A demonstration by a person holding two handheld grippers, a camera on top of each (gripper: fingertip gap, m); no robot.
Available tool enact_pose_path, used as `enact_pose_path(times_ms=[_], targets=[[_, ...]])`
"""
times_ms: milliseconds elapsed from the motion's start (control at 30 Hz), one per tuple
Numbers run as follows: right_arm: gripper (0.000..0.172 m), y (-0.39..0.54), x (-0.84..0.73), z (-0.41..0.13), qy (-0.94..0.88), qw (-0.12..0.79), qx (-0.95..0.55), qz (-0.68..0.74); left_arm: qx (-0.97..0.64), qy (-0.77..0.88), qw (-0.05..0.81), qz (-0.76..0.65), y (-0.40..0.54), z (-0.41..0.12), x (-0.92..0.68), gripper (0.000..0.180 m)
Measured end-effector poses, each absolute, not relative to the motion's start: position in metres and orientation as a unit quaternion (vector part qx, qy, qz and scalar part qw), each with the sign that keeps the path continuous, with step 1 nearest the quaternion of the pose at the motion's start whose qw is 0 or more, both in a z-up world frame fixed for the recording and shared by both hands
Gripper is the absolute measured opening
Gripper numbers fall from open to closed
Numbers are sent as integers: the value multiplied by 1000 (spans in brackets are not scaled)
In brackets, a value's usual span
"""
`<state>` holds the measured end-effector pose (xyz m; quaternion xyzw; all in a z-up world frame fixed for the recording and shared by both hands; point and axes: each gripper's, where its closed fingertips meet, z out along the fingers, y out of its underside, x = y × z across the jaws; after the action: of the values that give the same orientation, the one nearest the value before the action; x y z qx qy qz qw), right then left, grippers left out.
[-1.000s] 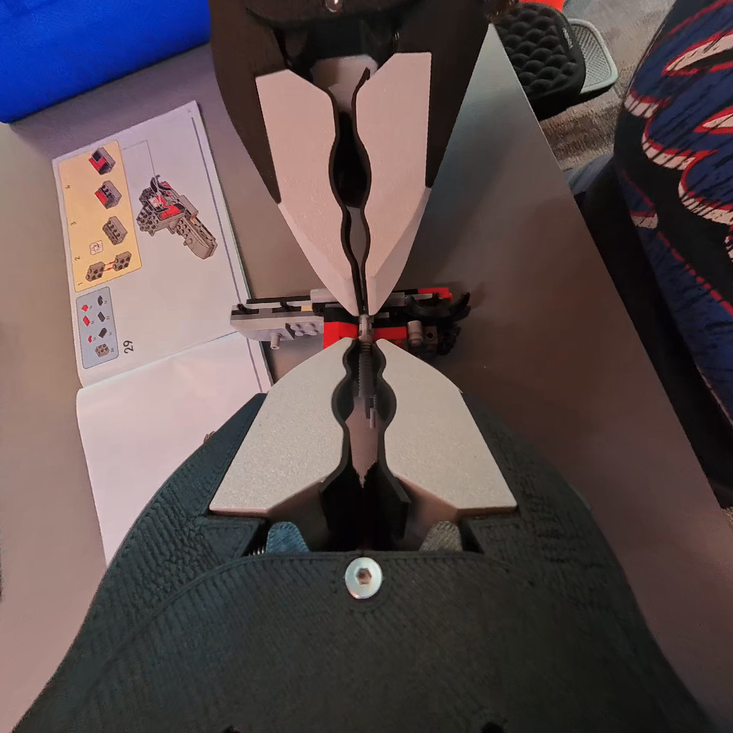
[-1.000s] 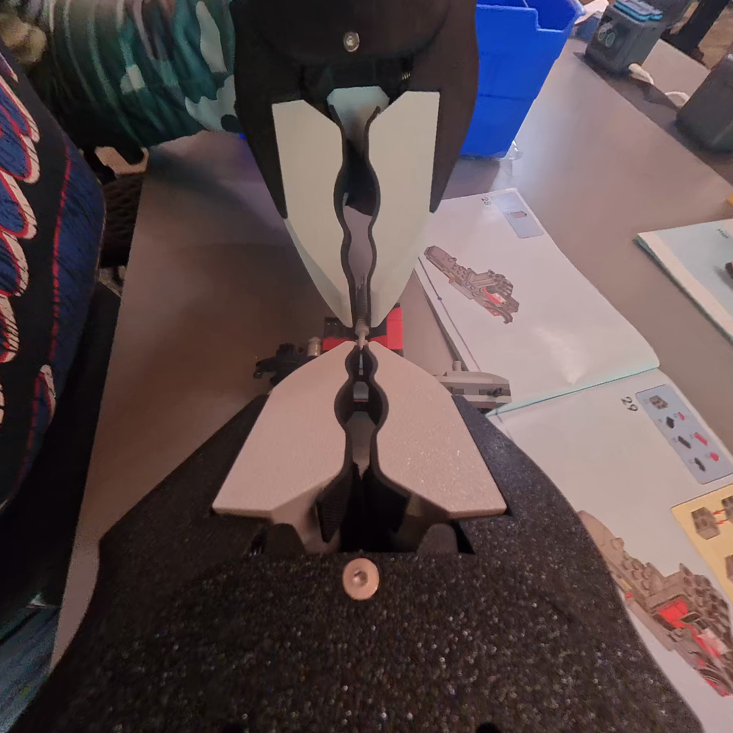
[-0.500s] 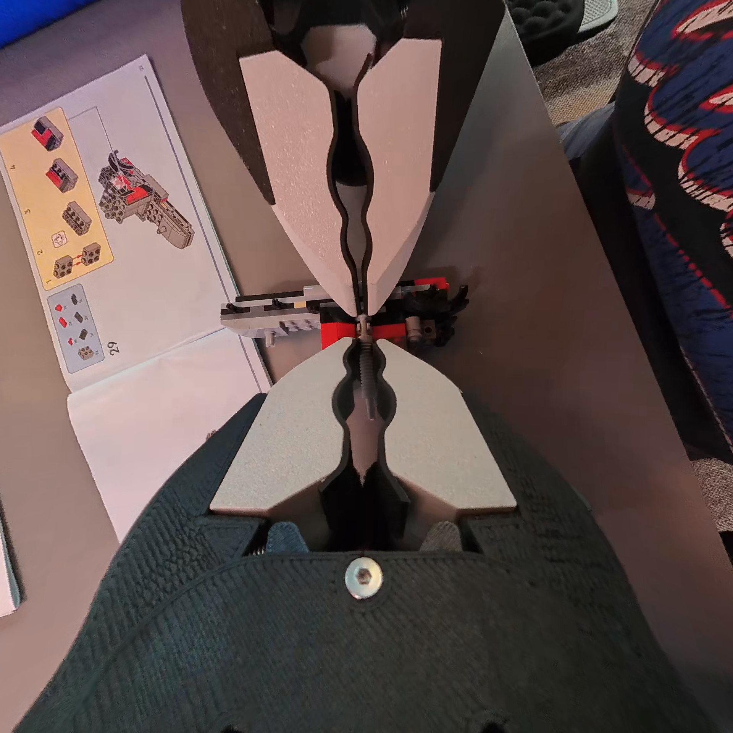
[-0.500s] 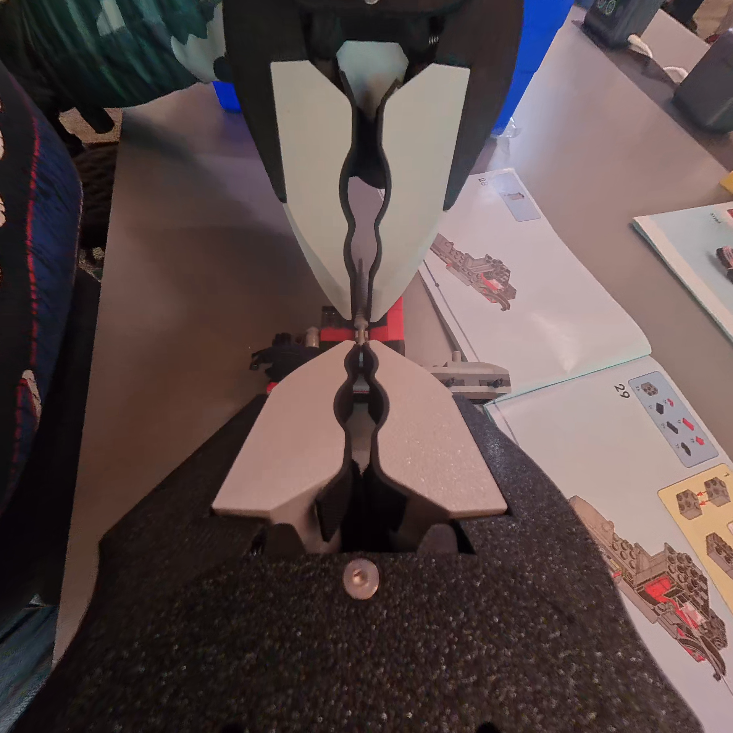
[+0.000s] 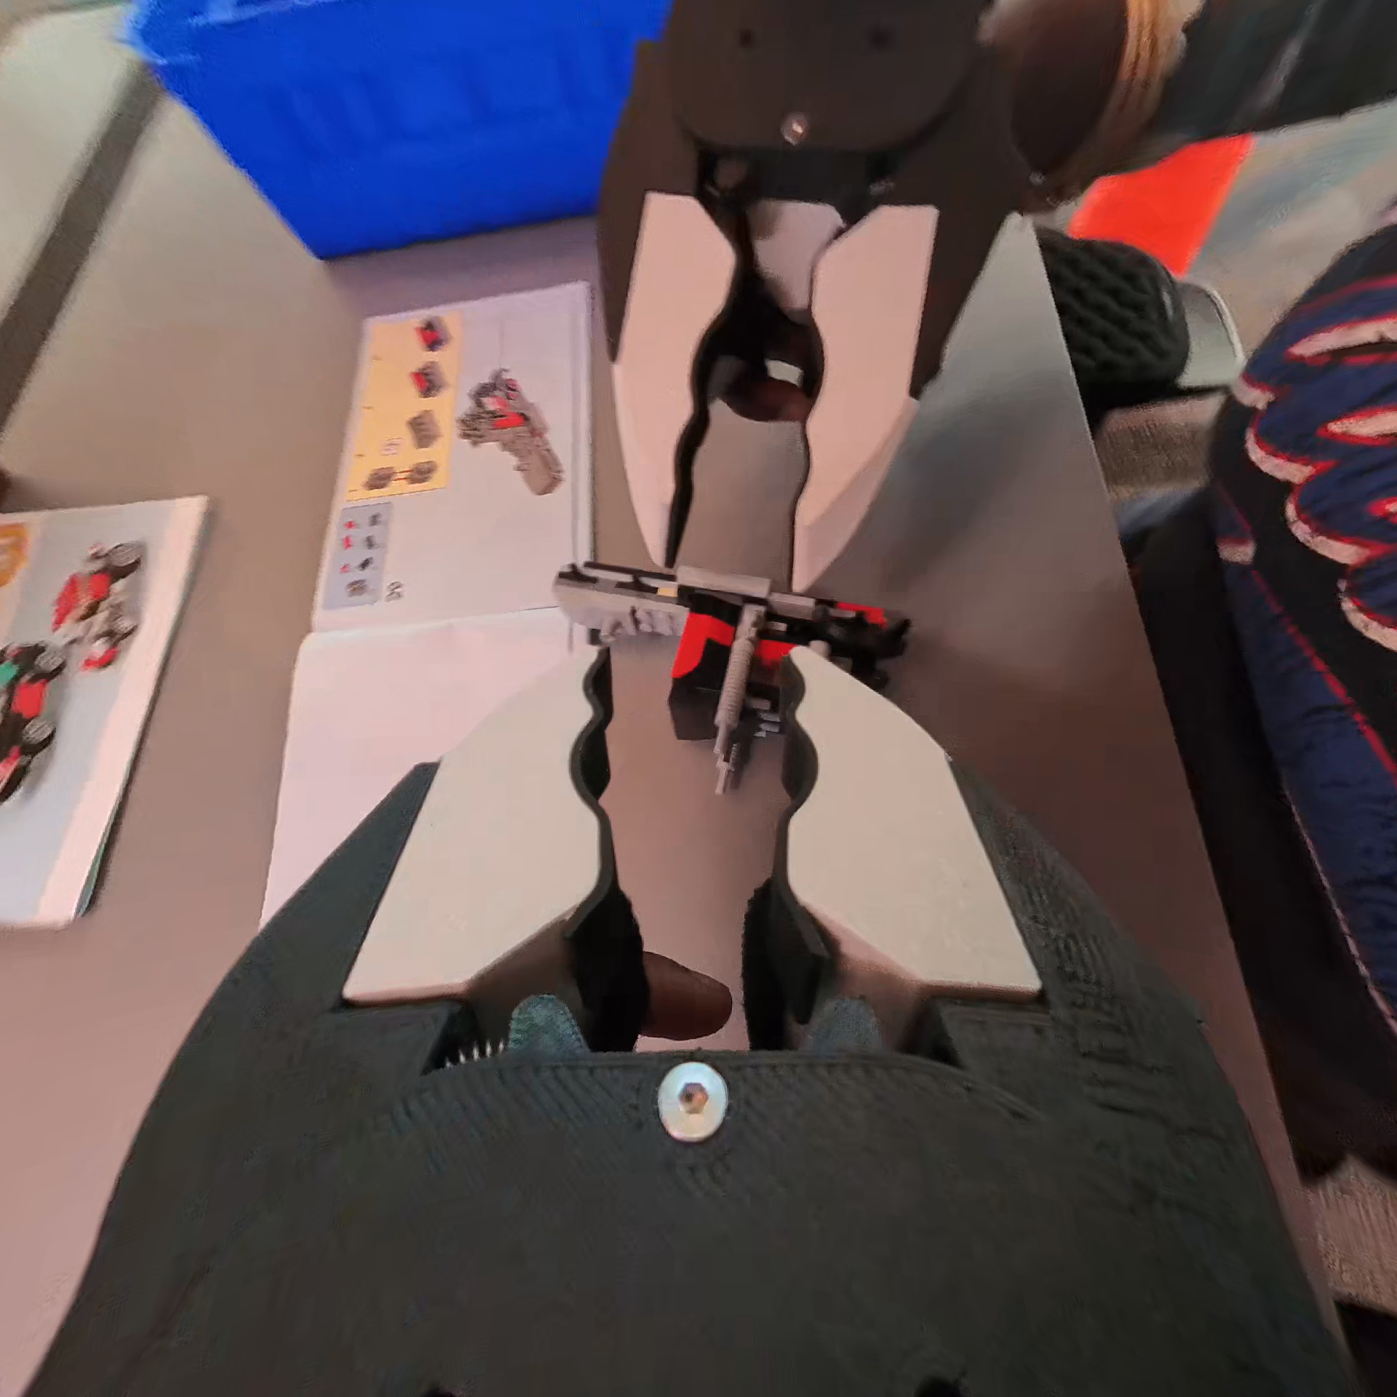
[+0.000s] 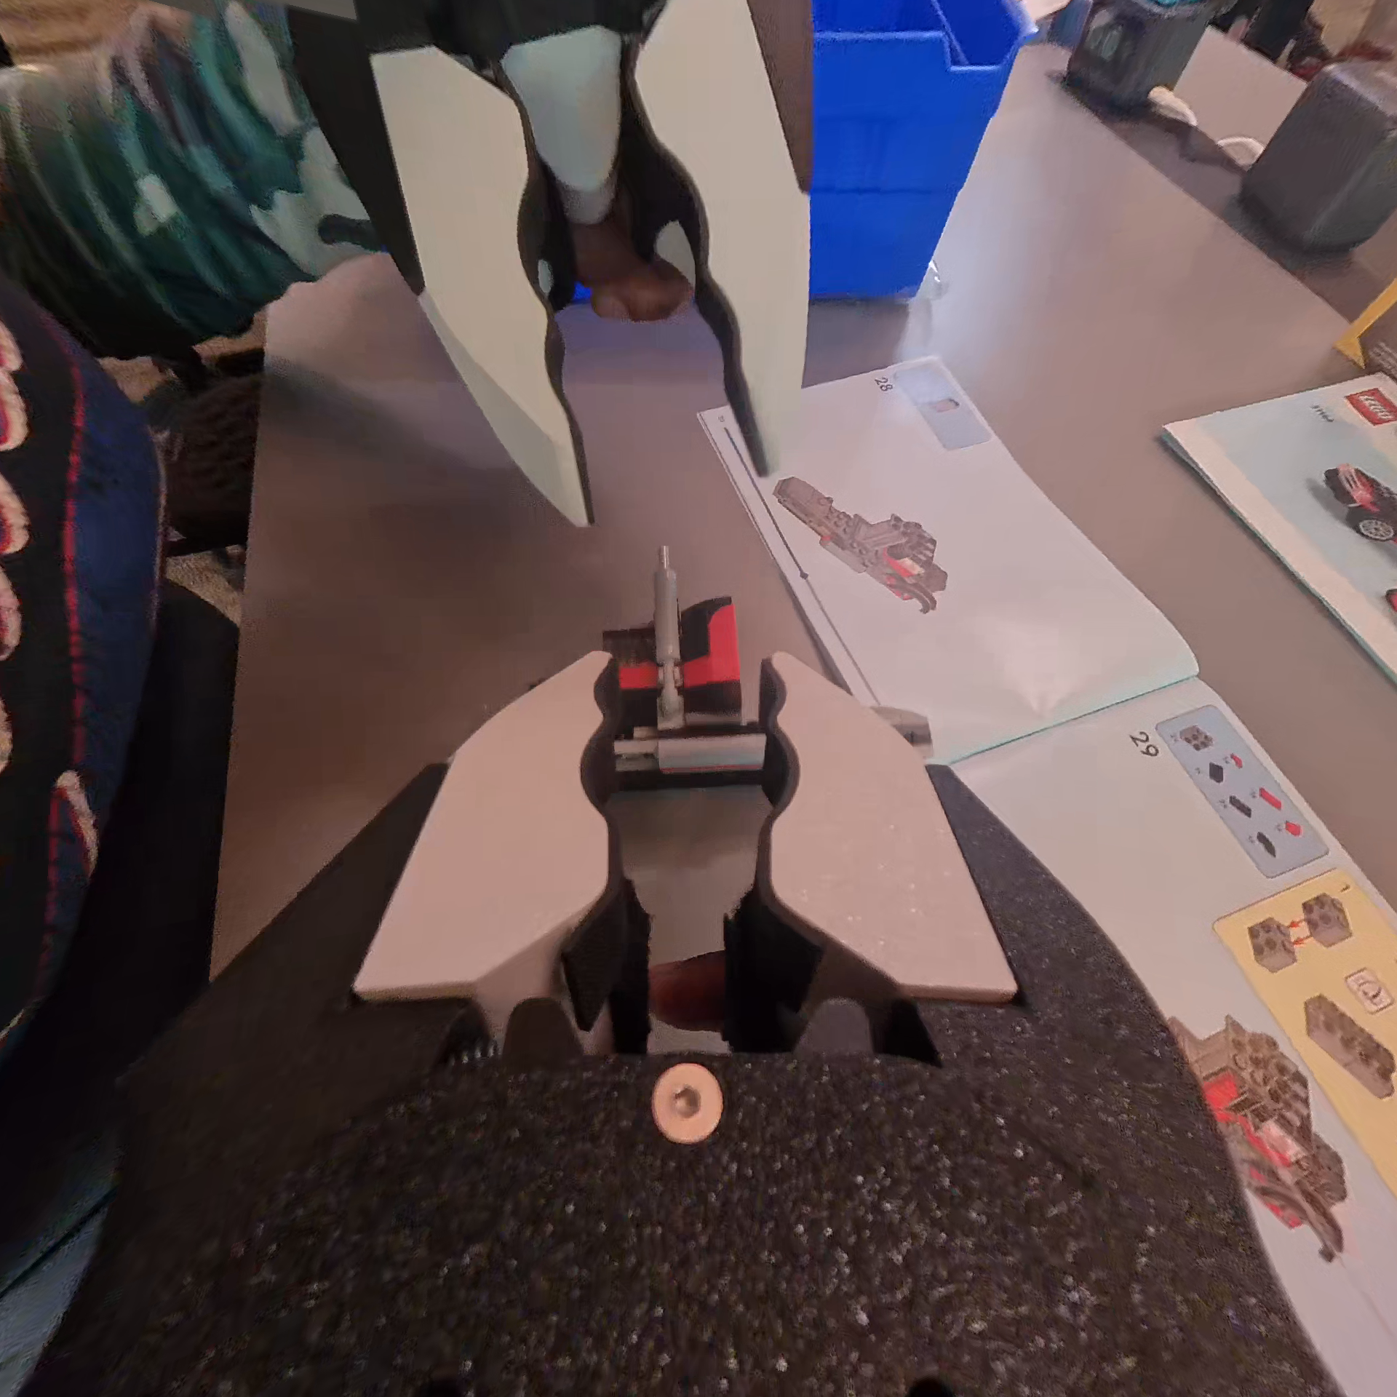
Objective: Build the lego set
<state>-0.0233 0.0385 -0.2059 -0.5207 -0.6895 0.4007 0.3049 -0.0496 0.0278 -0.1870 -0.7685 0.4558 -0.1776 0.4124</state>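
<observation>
A grey tabletop is seen in both wrist views, with a blue bin standing at its far side. An open instruction booklet is laid flat just beside the working spot, and a second booklet is seen farther off, well apart from both tools. A patterned garment of a person is seen along the tabletop's edge.

The left tool is held with its fingers spread wide and nothing gripped. In the right wrist view it is seen raised, its fingertips pointed down at the tabletop and clear of everything below. The right tool is held low and nearly level, opposite the left one, its fingers also spread. A small brick model in grey, black and red is found between its fingers, and a grey bar of the model spans most of the space between the pads. No firm press on the model can be made out, so this tool is read as released.

The model is judged to be resting on the tabletop, touching the booklet's edge at its grey end. A thin grey rod is fixed to its middle and sticks out towards the left tool, tilted slightly
</observation>
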Motion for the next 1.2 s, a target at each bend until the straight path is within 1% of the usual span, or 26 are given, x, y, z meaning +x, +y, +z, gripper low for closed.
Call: enact_pose_path(times_ms=[100, 233, 333, 367, 500, 667, 733, 800, 867, 967, 1033, 1067, 1100, 1133, 1200], targets=[[39, 32, -39, -209, -713, 275, -525, 375, -782, 399, 443, -181, 23, -185, -60, 45], [41, 26, -60, -226, -756, 233, -523, 317, -784, 368, 473, -162, 11, -186, -67, 48], [28, 24, -64, -238, -791, 221, -502, 273, -785, 363, 476, -160, -2, -191, -65, 48], [25, 23, -63, -238, -799, 224, -491, 265, -786, 361, 476, -158, -5, -194, -65, 48], [24, 26, -56, -231, -803, 252, -475, 258, -792, 348, 473, -168, -9, -206, -59, 48], [24, 36, -27, -214, -761, 313, -471, 318, -793, 355, 461, -182, -5, -220, -43, 50], [17, 43, -9, -210, -737, 329, -481, 342, -790, 363, 458, -186, -3, -224, -35, 50], [16, 51, 7, -211, -720, 345, -488, 354, -785, 372, 457, -190, 0, -225, -27, 50], [17, 54, 19, -213, -710, 352, -490, 363, -781, 382, 455, -193, 5, -227, -18, 49], [28, 56, 31, -209, -693, 354, -497, 385, -775, 393, 456, -192, 13, -229, -8, 48], [35, 57, 41, -202, -676, 352, -502, 408, -773, 394, 456, -196, 18, -231, -3, 36], [38, 60, 47, -201, -669, 349, -511, 412, -774, 393, 455, -199, 20, -232, -1, 25], [38, 64, 53, -202, -664, 344, -523, 409, -774, 392, 455, -198, 23, -233, 1, 20], [33, 67, 59, -205, -661, 337, -532, 407, -775, 392, 455, -195, 25, -235, 2, 16], [14, 71, 68, -214, -665, 324, -543, 397, -777, 394, 456, -180, 31, -239, 4, 6]])
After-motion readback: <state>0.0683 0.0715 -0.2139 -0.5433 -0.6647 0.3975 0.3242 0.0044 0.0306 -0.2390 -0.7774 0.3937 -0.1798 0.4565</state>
